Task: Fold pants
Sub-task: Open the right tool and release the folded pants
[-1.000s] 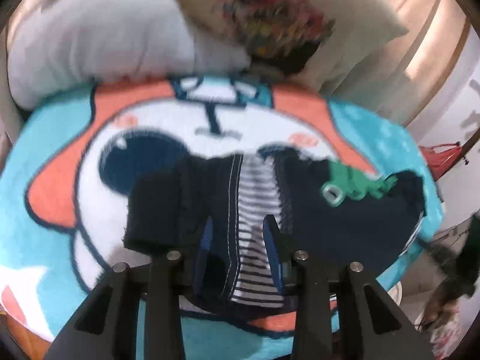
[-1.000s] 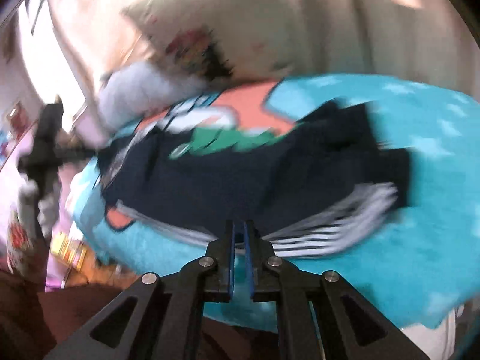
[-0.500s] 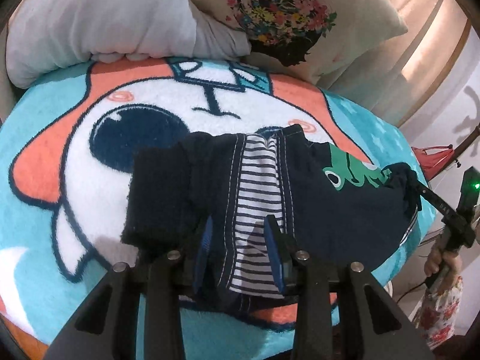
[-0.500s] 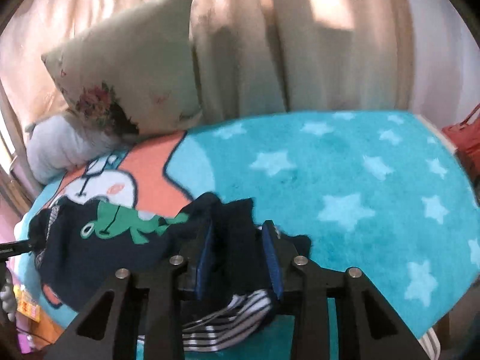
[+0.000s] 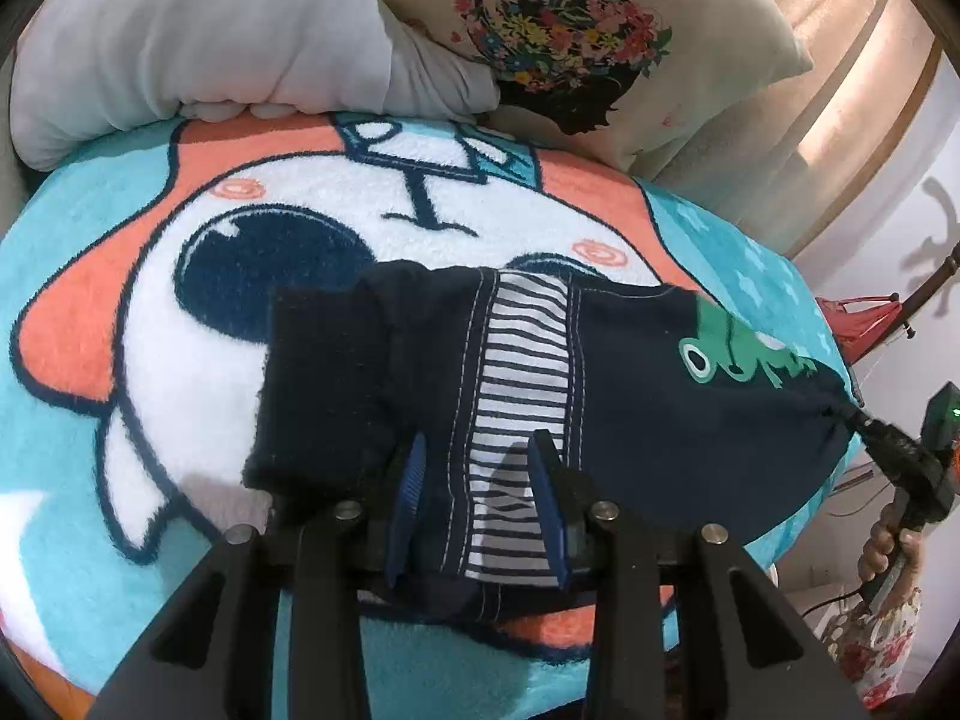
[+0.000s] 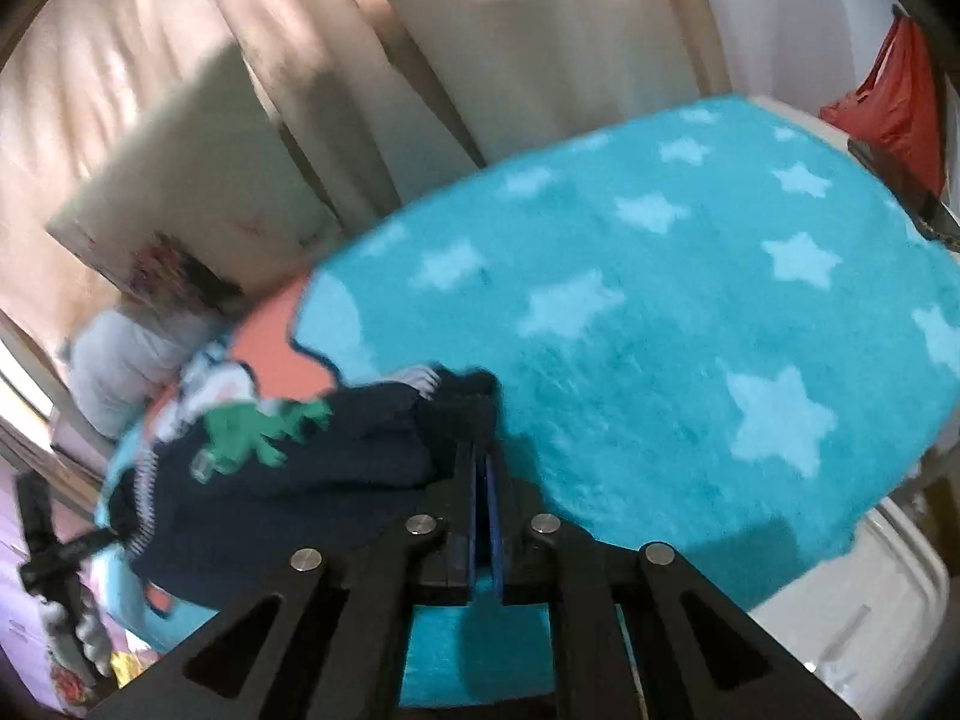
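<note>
1. Pants [image 5: 630, 408] lie on the blanket [image 5: 90, 228] on the bed, dark navy, with a striped panel and a green frog print; they spread ahead of the left tool [image 5: 474, 498] and to the left of the right tool [image 6: 480, 468].
2. Left tool is clenched on the near edge of the pants: its blue pads [image 5: 408, 492] sit either side of the striped panel, with the cloth bunched between them.
3. Right tool grasps the dark corner of the pants at its tips. Its jaws are nearly together and just starting to open, with cloth between them; the right view is blurred, so how firm that hold is I cannot tell.
4. Step in hand, as I judge it: lay the carried corner down and let it go.
5. To do it well, keep the left tool clenched as an anchor so the pile does not slide.
6. Lower the corner flat before the right tool opens fully, edges matched to the layer beneath.
7. Draw the right tool straight back, so the pads do not drag the fold open.
</note>
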Demonstrator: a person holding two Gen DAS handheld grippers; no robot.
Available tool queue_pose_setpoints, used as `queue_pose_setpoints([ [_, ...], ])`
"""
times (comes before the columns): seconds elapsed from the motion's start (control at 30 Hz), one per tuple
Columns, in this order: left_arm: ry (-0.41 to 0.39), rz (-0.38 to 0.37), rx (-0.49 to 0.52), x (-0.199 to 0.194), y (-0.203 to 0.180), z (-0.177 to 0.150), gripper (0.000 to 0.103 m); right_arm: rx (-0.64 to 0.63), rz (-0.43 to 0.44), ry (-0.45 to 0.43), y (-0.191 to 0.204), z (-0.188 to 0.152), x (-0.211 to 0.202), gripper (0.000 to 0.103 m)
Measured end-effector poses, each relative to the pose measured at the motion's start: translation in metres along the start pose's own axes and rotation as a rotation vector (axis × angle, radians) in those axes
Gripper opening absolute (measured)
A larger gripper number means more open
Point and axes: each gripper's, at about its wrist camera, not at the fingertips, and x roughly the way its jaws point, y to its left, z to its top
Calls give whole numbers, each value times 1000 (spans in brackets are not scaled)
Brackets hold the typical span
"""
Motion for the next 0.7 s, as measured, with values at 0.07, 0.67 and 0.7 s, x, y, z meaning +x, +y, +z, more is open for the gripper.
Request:
queue_pose_setpoints([
  [0.07,0,-2,-2,0,1,0,34,2,31,-54,2,2,-11,60],
  [0.67,-59,33,-40,-5,-4,5,34,-104,99,53,40,35,54,16],
  [0.7,-60,39,-47,-4,-6,6,34,-109,105,37,43,43,50,15],
])
